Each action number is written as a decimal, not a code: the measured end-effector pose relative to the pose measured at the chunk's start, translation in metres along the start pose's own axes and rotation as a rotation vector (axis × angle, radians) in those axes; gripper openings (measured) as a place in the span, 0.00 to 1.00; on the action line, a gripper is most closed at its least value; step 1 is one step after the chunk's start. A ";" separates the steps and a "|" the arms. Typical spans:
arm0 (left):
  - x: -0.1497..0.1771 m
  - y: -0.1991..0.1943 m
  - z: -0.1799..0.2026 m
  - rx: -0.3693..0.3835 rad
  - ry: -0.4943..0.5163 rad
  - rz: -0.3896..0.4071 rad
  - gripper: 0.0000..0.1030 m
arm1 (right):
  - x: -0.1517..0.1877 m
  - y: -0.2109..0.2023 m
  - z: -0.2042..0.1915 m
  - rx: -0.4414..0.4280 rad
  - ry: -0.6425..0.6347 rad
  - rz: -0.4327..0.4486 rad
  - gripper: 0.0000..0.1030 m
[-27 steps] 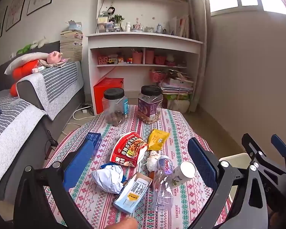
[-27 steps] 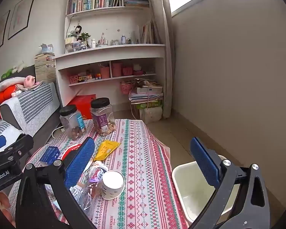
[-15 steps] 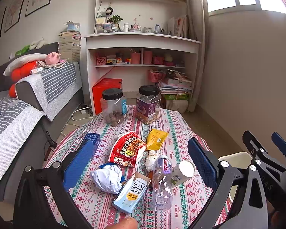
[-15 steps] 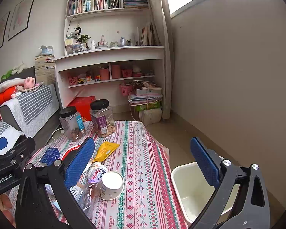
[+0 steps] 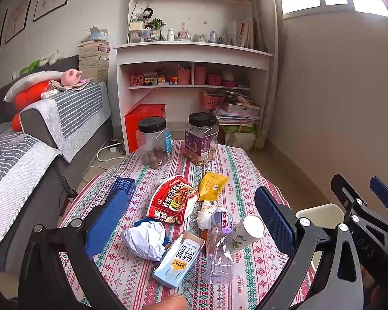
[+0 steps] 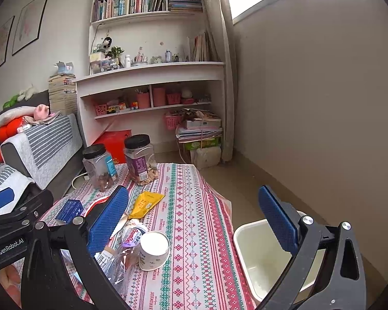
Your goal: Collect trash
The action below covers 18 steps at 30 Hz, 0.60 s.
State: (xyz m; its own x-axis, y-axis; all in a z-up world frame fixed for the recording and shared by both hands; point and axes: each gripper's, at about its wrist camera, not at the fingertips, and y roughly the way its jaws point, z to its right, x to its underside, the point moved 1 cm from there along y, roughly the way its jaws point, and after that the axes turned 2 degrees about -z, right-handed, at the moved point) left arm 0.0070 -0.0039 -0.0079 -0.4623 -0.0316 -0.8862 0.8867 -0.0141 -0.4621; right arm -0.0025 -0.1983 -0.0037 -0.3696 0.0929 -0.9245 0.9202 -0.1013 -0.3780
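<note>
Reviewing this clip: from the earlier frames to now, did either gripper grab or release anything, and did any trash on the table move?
Nothing was grabbed or released. Both views shifted only slightly. The left gripper and right gripper remain wide open and empty, above the table. The milk carton, clear bottle, paper cup, crumpled paper, red noodle wrapper and yellow packet lie as before; the bin is unchanged.

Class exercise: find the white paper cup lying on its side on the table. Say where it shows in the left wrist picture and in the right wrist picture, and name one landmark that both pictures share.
Left wrist view: white paper cup, lower right of centre, leaning on the clear plastic bottle.
Right wrist view: the cup, lower left of centre, beside the same bottle.
Shared landmark: the purple-labelled jar at the table's far end.
</note>
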 end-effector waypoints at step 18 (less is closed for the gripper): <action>0.001 0.004 -0.006 -0.009 -0.006 -0.023 0.93 | 0.002 0.005 -0.007 0.000 -0.026 -0.065 0.93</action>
State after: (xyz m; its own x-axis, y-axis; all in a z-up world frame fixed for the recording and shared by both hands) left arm 0.0101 0.0024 -0.0111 -0.4829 -0.0377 -0.8749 0.8756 -0.0058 -0.4830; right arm 0.0026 -0.1913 -0.0076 -0.4314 0.0739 -0.8991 0.8944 -0.0955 -0.4370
